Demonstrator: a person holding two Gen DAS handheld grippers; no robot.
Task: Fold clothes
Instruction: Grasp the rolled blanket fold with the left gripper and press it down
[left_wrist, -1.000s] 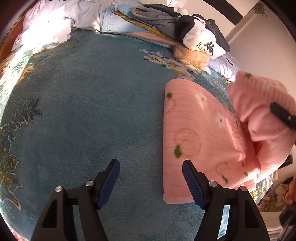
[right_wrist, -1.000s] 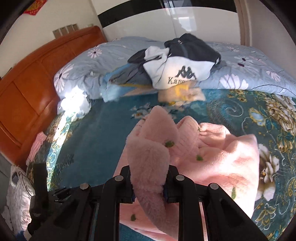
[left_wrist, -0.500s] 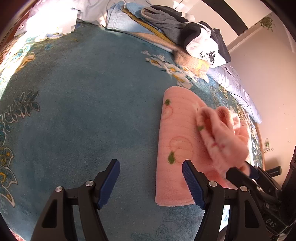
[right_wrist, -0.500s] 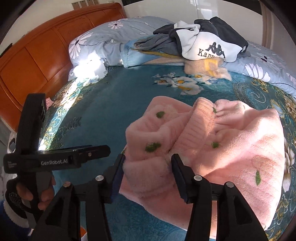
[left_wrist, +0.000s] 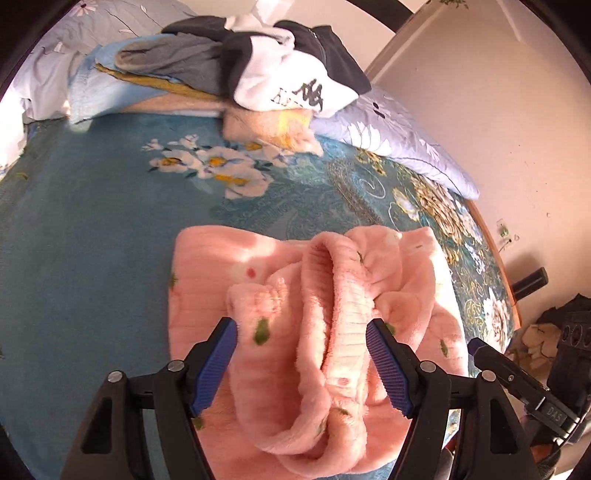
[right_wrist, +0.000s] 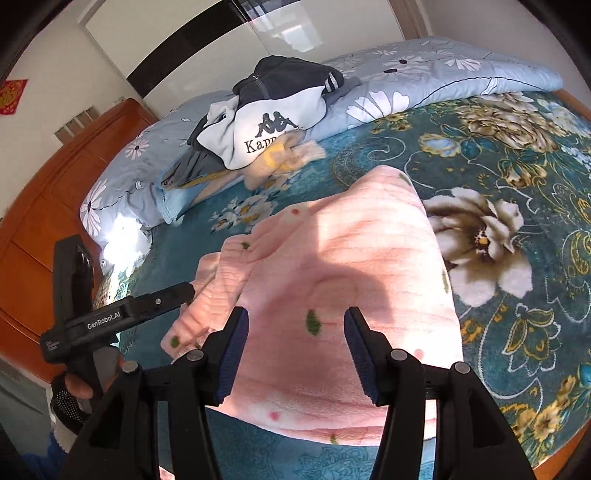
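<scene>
Only from the left wrist: bunched ribbed folds of the pink fleece garment (left_wrist: 332, 332) rising between the spread pads of the left gripper (left_wrist: 301, 365), pads clear of the cloth, nothing held. Only from the right wrist: flat smooth panel of the same garment on the teal floral blanket (right_wrist: 517, 258), right gripper (right_wrist: 295, 347) just opened above it, empty. Farther back, pile of clothes (right_wrist: 266, 122) topped by a black-and-white top. No containers.

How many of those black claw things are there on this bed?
2: the left claw hangs open over the bunched pink garment; the right claw is open over its flat part.
</scene>
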